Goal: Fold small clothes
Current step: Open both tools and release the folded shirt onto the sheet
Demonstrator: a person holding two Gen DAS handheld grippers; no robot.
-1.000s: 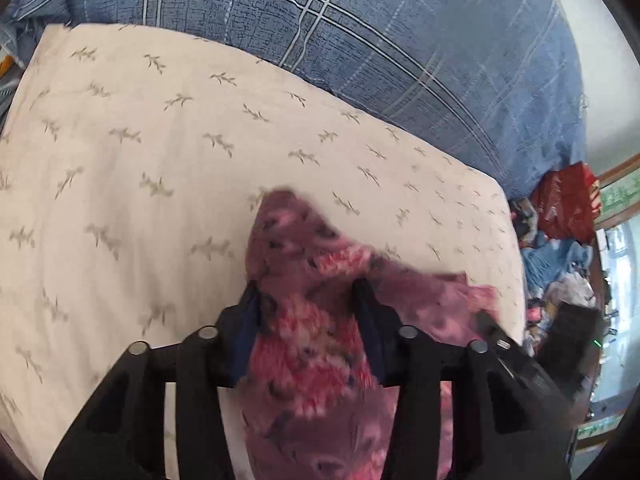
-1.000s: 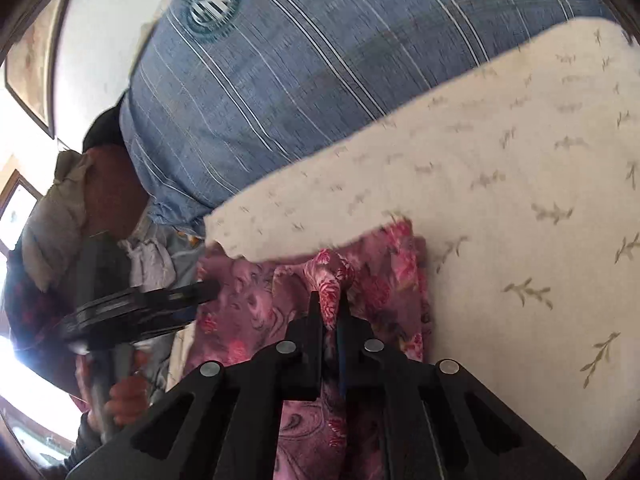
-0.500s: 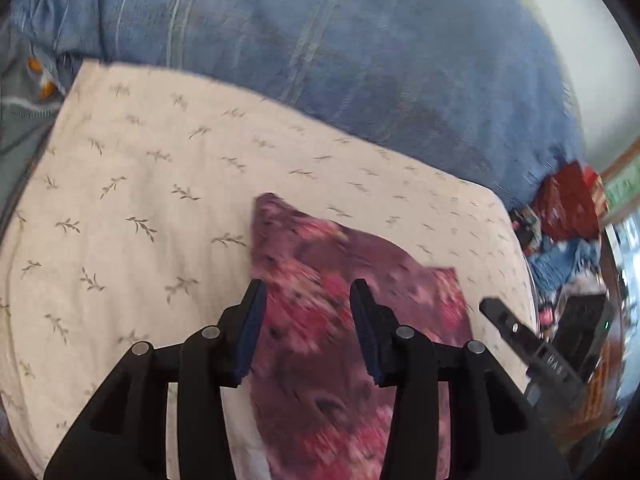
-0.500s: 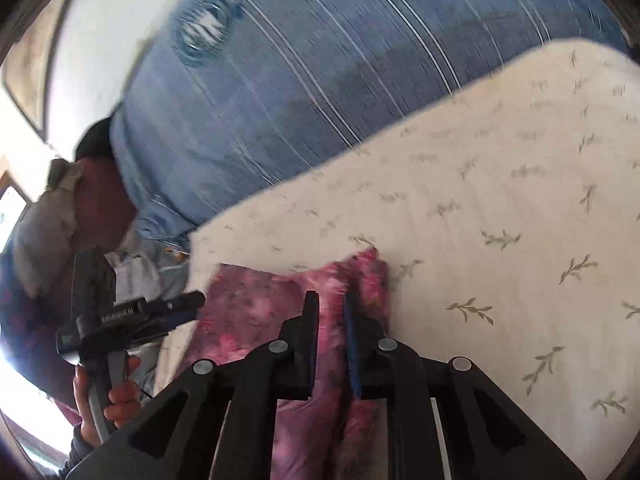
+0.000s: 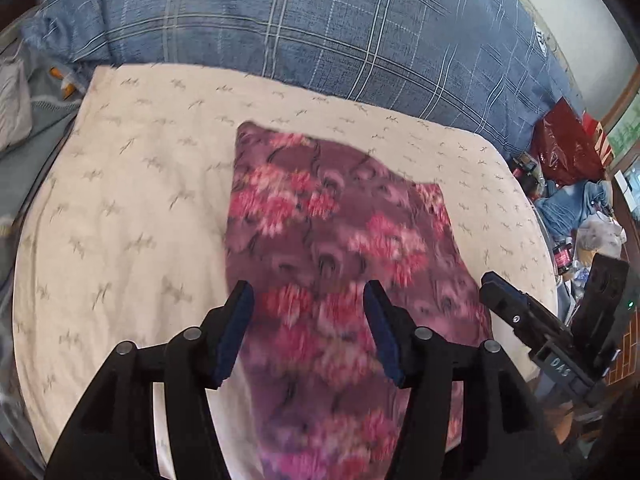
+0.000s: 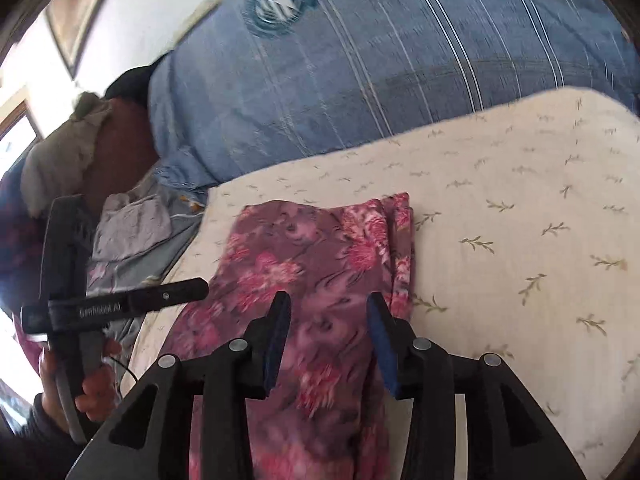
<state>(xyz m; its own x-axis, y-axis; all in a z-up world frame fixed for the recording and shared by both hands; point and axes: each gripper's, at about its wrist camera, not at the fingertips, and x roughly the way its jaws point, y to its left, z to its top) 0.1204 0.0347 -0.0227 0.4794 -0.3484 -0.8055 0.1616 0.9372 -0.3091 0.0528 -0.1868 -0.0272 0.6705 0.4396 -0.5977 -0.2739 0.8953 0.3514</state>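
A purple garment with pink flowers (image 5: 340,240) lies folded flat on a cream cloth with a sprig print (image 5: 132,208). My left gripper (image 5: 306,296) is open and empty, held above the garment's near part. My right gripper (image 6: 328,304) is open and empty too, above the garment (image 6: 304,264) near its folded right edge. In the left wrist view the right gripper (image 5: 520,312) shows at the garment's right side. In the right wrist view the left gripper (image 6: 132,300) shows at the garment's left, held by a hand.
A blue plaid pillow (image 5: 320,32) lies behind the cream cloth (image 6: 520,208). A red bag (image 5: 568,148) and loose clutter lie off the right edge. Grey and pale clothes (image 6: 132,224) are heaped at the left in the right wrist view.
Both grippers have let go of the garment and opened. They have pulled back and up, and the garment now lies flat on the cloth.
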